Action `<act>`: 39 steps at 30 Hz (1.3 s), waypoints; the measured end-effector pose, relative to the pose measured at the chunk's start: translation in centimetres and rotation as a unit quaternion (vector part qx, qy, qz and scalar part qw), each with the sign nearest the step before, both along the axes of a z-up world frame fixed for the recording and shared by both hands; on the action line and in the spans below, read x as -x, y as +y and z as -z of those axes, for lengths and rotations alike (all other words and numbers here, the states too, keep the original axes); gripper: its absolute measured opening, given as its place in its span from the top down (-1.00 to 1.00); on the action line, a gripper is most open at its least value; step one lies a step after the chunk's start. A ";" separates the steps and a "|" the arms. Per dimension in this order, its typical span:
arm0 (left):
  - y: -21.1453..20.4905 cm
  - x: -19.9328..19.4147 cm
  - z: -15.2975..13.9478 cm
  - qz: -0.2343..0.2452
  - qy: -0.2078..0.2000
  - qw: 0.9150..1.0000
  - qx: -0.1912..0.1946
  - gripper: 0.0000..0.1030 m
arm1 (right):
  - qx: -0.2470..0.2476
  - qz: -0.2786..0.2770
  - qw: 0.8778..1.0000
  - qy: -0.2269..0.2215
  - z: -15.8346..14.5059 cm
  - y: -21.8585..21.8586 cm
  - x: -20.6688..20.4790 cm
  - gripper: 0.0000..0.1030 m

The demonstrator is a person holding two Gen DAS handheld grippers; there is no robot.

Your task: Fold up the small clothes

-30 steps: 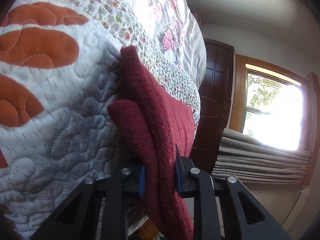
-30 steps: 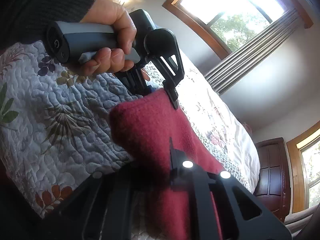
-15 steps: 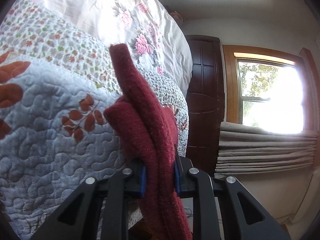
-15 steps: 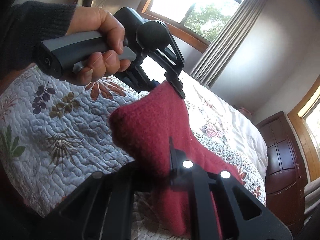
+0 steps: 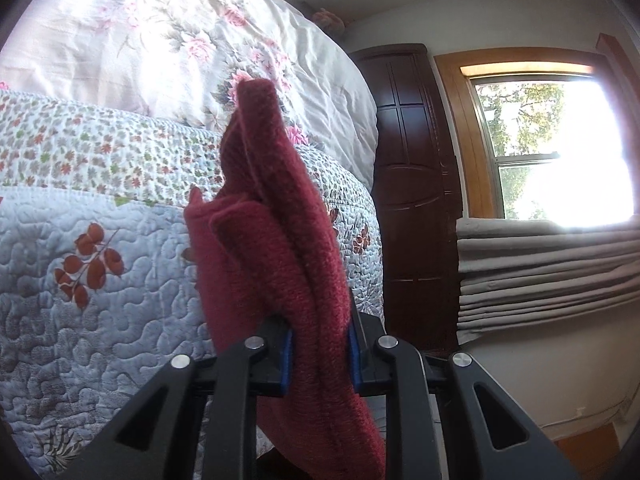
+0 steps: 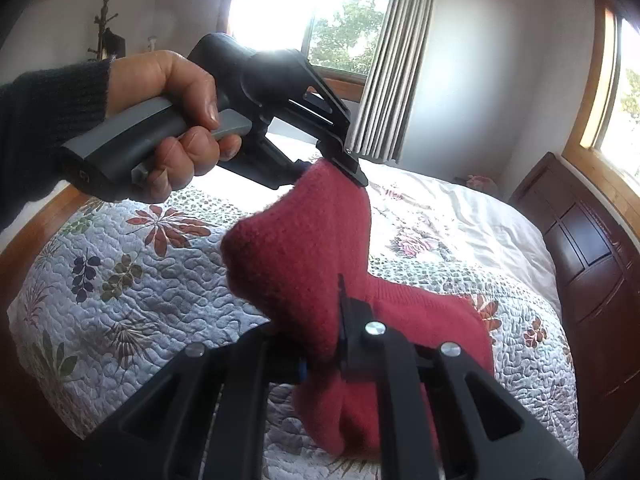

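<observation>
Pinching a dark red knitted garment (image 5: 296, 264) between the blue pads (image 5: 285, 356) of the left gripper (image 5: 318, 356), layers bunched and rising past the fingertips, loose end drooping below them. Clamped too in the right gripper (image 6: 324, 360), fingers pressed on a fold of the same cloth, with more of it hanging beneath. Lifted clear above the quilted bedspread (image 6: 132, 296), leaf and flower print spread under and beyond both sets of fingers. Gripped at the far edge by the left gripper again in the right wrist view, a hand (image 6: 172, 120) in a dark sleeve (image 6: 48, 112) squeezing its grey handle. No readable brand, label or writing anywhere.
</observation>
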State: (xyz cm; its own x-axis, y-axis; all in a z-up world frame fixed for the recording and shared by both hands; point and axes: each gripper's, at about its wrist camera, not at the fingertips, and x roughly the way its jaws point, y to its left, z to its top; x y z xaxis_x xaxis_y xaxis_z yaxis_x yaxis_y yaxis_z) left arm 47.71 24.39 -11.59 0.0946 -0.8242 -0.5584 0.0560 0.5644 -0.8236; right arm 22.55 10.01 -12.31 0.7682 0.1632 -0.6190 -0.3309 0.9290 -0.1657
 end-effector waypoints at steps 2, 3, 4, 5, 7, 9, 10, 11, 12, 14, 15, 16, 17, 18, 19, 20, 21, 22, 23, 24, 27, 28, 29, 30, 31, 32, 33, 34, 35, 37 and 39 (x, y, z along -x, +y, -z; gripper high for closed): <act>-1.7 0.0 -0.5 0.008 -0.002 1.000 -0.007 0.60 | -0.009 0.009 1.000 -0.002 -0.1 -1.5 0.1 0.82; -2.6 0.0 -0.7 0.012 -0.003 1.000 -0.011 0.60 | -0.012 0.012 1.000 -0.002 0.0 -2.1 0.2 0.82; -3.6 0.0 -0.9 0.016 -0.004 1.000 -0.015 0.60 | -0.018 0.016 1.000 -0.001 0.1 -2.9 0.2 0.82; -4.6 0.0 -1.1 0.020 -0.005 1.000 -0.019 0.60 | -0.024 0.018 1.000 0.000 0.1 -3.6 0.2 0.82; -6.4 0.0 -1.3 0.027 -0.005 0.999 -0.027 0.60 | -0.049 0.021 0.999 0.007 0.1 -5.4 0.3 0.82; -8.1 -0.1 -1.3 0.033 -0.005 0.999 -0.037 0.60 | -0.061 0.030 0.998 0.013 0.2 -7.0 0.2 0.82; -9.0 -0.2 -1.1 0.037 -0.004 0.998 -0.044 0.60 | -0.067 0.034 0.997 0.015 0.3 -7.8 0.2 0.82; -9.9 -0.3 -1.1 0.040 -0.003 0.998 -0.048 0.60 | -0.074 0.038 0.996 0.018 0.3 -8.7 0.2 0.82; -10.9 -0.4 -1.0 0.043 -0.002 0.998 -0.054 0.60 | -0.081 0.041 0.996 0.021 0.5 -9.4 0.1 0.82; -12.6 -0.5 -0.8 0.049 0.000 0.996 -0.068 0.60 | -0.093 0.048 0.994 0.026 0.9 -10.9 0.0 0.82; -13.6 -0.6 -0.5 0.054 0.001 0.996 -0.077 0.60 | -0.101 0.052 0.993 0.029 1.2 -11.6 -0.1 0.82; -14.6 -0.7 -0.3 0.057 0.002 0.995 -0.087 0.60 | -0.109 0.056 0.992 0.033 1.5 -12.4 -0.3 0.82; -15.4 -0.8 0.1 0.059 0.005 0.994 -0.097 0.60 | -0.117 0.058 0.991 0.038 1.9 -13.1 -0.4 0.82; -16.2 -1.0 0.5 0.060 0.007 0.992 -0.107 0.60 | -0.128 0.061 0.989 0.043 2.2 -13.8 -0.5 0.82; -17.1 -1.1 0.9 0.064 0.009 0.991 -0.118 0.60 | -0.140 0.065 0.987 0.049 2.7 -14.7 -0.7 0.82; -18.0 -1.2 1.3 0.067 0.010 0.989 -0.129 0.60 | -0.147 0.069 0.985 0.055 3.1 -15.4 -0.8 0.82; -18.9 -1.2 1.7 0.070 0.012 0.988 -0.140 0.60 | -0.152 0.072 0.984 0.057 3.5 -16.0 -0.9 0.82; -19.6 -1.3 2.0 0.072 0.015 0.987 -0.146 0.60 | -0.161 0.075 0.982 0.061 3.8 -16.9 -1.0 0.82; -20.4 -1.4 2.4 0.075 0.017 0.985 -0.151 0.60 | -0.170 0.077 0.980 0.065 4.2 -17.6 -0.9 0.82; -21.2 -1.4 2.7 0.077 0.019 0.984 -0.159 0.60 | -0.180 0.080 0.978 0.071 4.5 -18.3 -0.9 0.82; -23.3 -1.4 3.7 0.080 0.018 0.978 -0.192 0.60 | -0.215 0.089 0.968 0.092 5.8 -20.5 -1.2 0.82; -23.8 -1.4 4.1 0.078 0.016 0.975 -0.207 0.60 | -0.228 0.094 0.964 0.100 6.3 -21.3 -1.3 0.82; -24.3 -1.5 4.4 0.075 0.016 0.973 -0.220 0.60 | -0.239 0.097 0.960 0.106 6.7 -21.9 -1.4 0.82; -24.9 -1.5 4.8 0.074 0.015 0.969 -0.234 0.60 | -0.250 0.099 0.957 0.113 7.2 -22.6 -1.5 0.82; -25.4 -1.5 5.1 0.075 0.015 0.967 -0.245 0.60 | -0.261 0.101 0.952 0.120 7.7 -23.2 -1.6 0.81; -26.0 -1.4 5.3 0.077 0.013 0.964 -0.255 0.60 | -0.272 0.102 0.948 0.127 8.2 -23.8 -1.7 0.81; -26.7 -1.3 5.6 0.079 0.012 0.961 -0.266 0.60 | -0.281 0.103 0.945 0.132 8.7 -24.3 -1.7 0.81; -27.3 -1.2 6.0 0.080 0.011 0.958 -0.275 0.60 | -0.291 0.104 0.941 0.138 9.2 -24.8 -1.8 0.81; -27.7 -1.2 6.3 0.082 0.011 0.956 -0.283 0.60 | -0.300 0.105 0.937 0.142 9.6 -25.3 -1.8 0.81; -28.8 -1.0 7.1 0.083 0.010 0.950 -0.302 0.60 | -0.319 0.107 0.929 0.152 10.6 -26.2 -1.7 0.81; -29.9 -0.7 7.5 0.085 0.002 0.943 -0.321 0.59 | -0.328 0.111 0.924 0.159 11.6 -26.9 -1.6 0.81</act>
State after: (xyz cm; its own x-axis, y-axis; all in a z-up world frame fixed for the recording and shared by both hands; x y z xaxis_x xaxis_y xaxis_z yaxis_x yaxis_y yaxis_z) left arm 48.41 -5.47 -19.11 -0.0118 -0.3195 -0.9475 0.1881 0.9300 -0.3159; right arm 24.11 -16.92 -23.92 0.6238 0.4441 -0.6431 -0.0542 0.8455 0.5313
